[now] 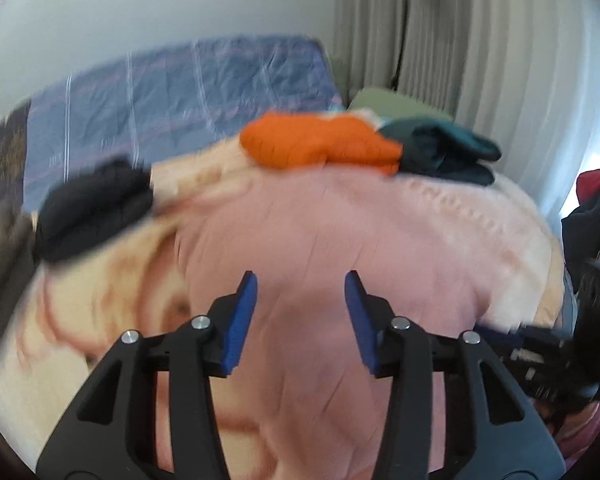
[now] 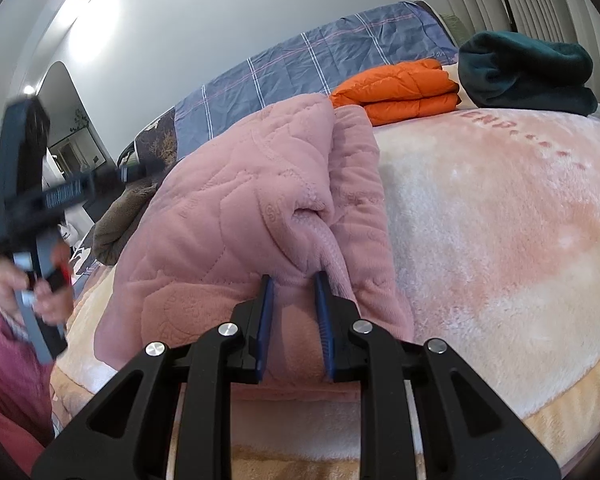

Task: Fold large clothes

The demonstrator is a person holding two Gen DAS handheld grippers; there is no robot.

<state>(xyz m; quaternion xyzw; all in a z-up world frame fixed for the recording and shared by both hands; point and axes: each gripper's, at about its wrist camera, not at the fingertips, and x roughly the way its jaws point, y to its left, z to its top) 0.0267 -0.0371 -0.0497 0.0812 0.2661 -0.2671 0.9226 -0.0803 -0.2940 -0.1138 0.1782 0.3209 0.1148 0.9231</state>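
A pink quilted garment (image 2: 228, 200) lies bunched on a plush cream-and-pink blanket (image 2: 500, 240) that covers the bed. My right gripper (image 2: 293, 278) is shut on a folded edge of it, with the fabric pinched between the blue pads and lifted into a ridge. In the left wrist view the same pink garment (image 1: 320, 240) spreads out flat and blurred below my left gripper (image 1: 300, 280). That gripper hovers above the cloth, its pads apart and nothing between them. A person's hand (image 2: 16, 292) in a dark red sleeve holds the left gripper at the left edge of the right wrist view.
Behind the pink garment lie a folded orange puffer jacket (image 2: 400, 92) and a folded dark teal garment (image 2: 528, 72). A black garment (image 1: 92, 208) and a brown one (image 2: 120, 220) sit at the left. A blue plaid cover (image 1: 180, 92) lies farther back, with curtains (image 1: 480, 40) on the right.
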